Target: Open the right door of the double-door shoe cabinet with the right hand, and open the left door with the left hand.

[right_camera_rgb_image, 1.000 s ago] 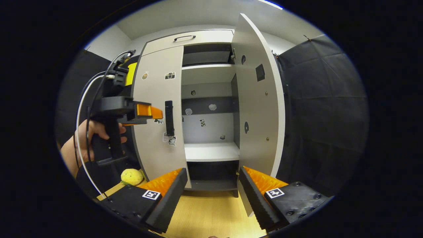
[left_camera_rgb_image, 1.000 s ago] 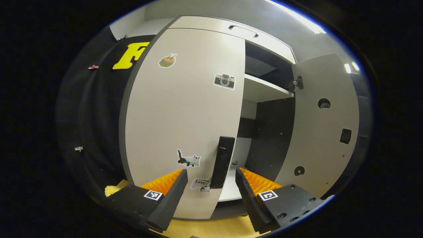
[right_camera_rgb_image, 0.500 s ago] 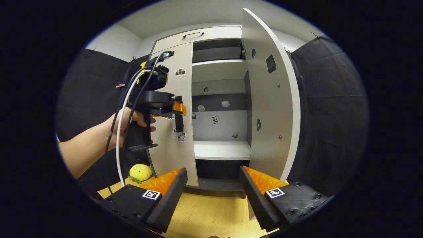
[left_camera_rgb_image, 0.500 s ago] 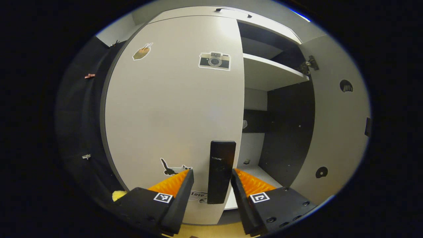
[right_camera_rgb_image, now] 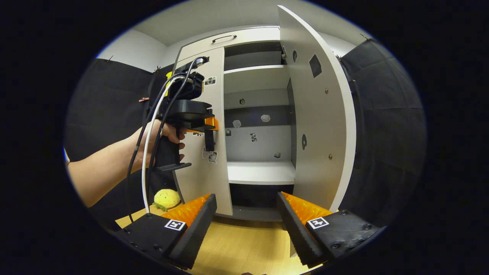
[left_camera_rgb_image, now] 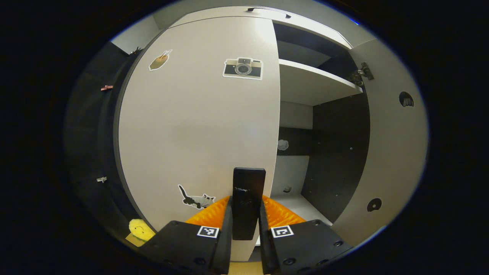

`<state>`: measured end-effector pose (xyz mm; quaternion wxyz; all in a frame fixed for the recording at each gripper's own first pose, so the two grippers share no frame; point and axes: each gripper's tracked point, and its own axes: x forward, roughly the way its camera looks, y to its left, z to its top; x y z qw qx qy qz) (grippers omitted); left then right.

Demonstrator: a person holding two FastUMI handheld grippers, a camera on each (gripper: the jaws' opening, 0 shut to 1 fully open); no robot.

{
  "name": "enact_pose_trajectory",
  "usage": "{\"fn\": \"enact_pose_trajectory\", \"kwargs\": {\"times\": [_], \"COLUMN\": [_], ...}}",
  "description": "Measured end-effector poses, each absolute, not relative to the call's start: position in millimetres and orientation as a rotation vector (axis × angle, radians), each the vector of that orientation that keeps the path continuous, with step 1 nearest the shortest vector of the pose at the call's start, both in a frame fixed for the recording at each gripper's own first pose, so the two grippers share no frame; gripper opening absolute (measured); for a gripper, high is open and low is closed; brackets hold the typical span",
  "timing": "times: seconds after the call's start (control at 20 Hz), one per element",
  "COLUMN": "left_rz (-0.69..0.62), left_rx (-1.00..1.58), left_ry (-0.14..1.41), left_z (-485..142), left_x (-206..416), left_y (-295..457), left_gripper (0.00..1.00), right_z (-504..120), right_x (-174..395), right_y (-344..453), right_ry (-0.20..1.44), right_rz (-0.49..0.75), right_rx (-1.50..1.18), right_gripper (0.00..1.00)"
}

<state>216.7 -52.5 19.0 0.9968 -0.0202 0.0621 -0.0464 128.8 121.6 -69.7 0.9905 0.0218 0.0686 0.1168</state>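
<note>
A: With right door (right_camera_rgb_image: pixel 317 114) already swung wide, left door (left_camera_rgb_image: pixel 198 126) shut, left claw (left_camera_rgb_image: pixel 246 229) clamped on its black handle (left_camera_rgb_image: pixel 248 198). Right claw (right_camera_rgb_image: pixel 244 225) spread, holding nothing.

B: Stiff panel, hinged, probably light. Smooth bar, maybe slippery. Best gripped mid-handle, pulled along the hinge arc.

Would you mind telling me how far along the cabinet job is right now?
Done: the right door stands wide open, and the right tongs are open and empty. In hand: the left tongs are shut on the left door's black handle. Left: pulling the left door open.
</note>
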Motion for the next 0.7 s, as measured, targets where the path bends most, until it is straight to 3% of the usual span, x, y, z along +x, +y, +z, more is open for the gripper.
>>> {"fn": "enact_pose_trajectory", "kwargs": {"times": [0.5,0.7], "left_rz": [-0.130,-0.152], "left_rx": [-0.074,-0.105], "left_ry": [0.093,0.079], "left_z": [16.6,16.6], "left_x": [209.1,200.9], "left_y": [-49.3,-43.1], "left_gripper": [0.12,0.12], "right_z": [-72.7,-71.1], "right_x": [126.4,118.6], "right_y": [115.4,119.4], "right_ry": [0.159,0.165], "right_rz": [0.219,0.193], "right_rx": [0.046,0.055], "right_gripper": [0.99,0.99]}}
